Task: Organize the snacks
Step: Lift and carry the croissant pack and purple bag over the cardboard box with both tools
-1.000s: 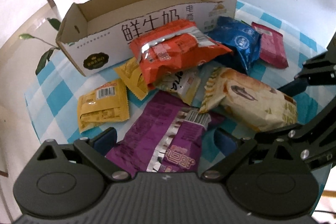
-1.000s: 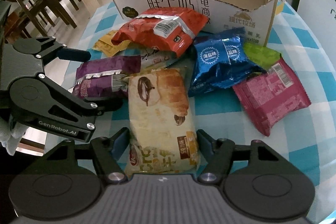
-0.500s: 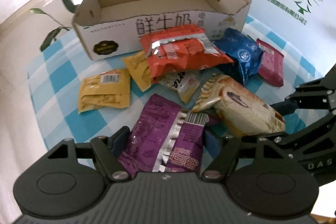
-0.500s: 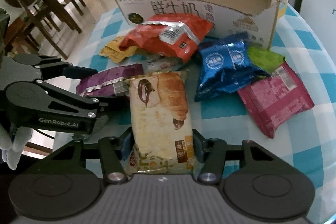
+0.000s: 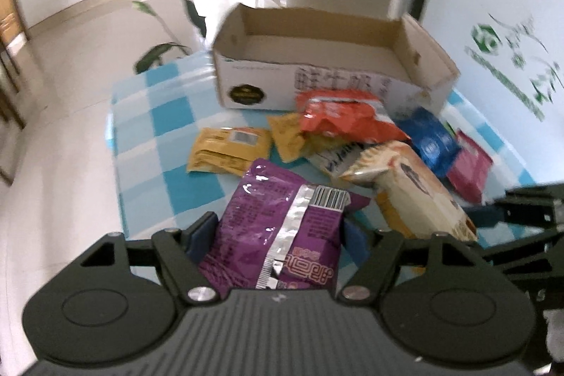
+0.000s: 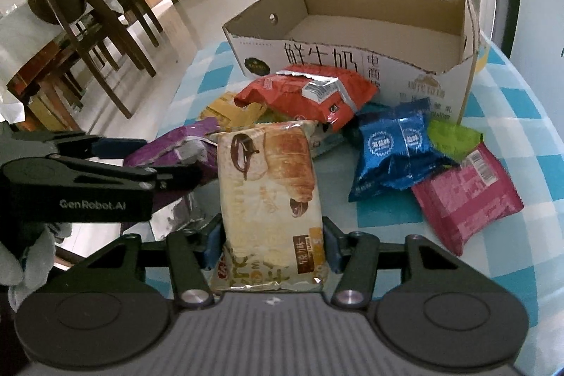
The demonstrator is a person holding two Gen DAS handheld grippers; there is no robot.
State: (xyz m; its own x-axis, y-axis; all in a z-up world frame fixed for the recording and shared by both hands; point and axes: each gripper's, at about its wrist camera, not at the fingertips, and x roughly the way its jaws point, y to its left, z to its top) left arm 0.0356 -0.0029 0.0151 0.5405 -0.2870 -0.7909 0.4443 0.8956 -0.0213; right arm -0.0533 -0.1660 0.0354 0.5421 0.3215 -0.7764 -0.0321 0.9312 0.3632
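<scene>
My left gripper (image 5: 278, 235) is shut on a purple snack packet (image 5: 278, 221) and holds it raised above the checked tablecloth. My right gripper (image 6: 269, 244) is shut on a cream croissant packet (image 6: 268, 185), also lifted. The left gripper shows at the left of the right wrist view (image 6: 105, 171) with the purple packet (image 6: 176, 150). The open cardboard box (image 5: 317, 76) stands behind the pile and looks empty; it also shows in the right wrist view (image 6: 352, 59).
An orange packet (image 6: 310, 94), a blue packet (image 6: 394, 147), a pink packet (image 6: 465, 196), a green packet (image 6: 451, 136) and yellow packets (image 5: 229, 147) lie before the box. Wooden chairs (image 6: 88, 23) stand beyond the table's left edge.
Both grippers closed on their packets and lifted them back from the pile. The left gripper rose and tilted so the box sits farther away.
</scene>
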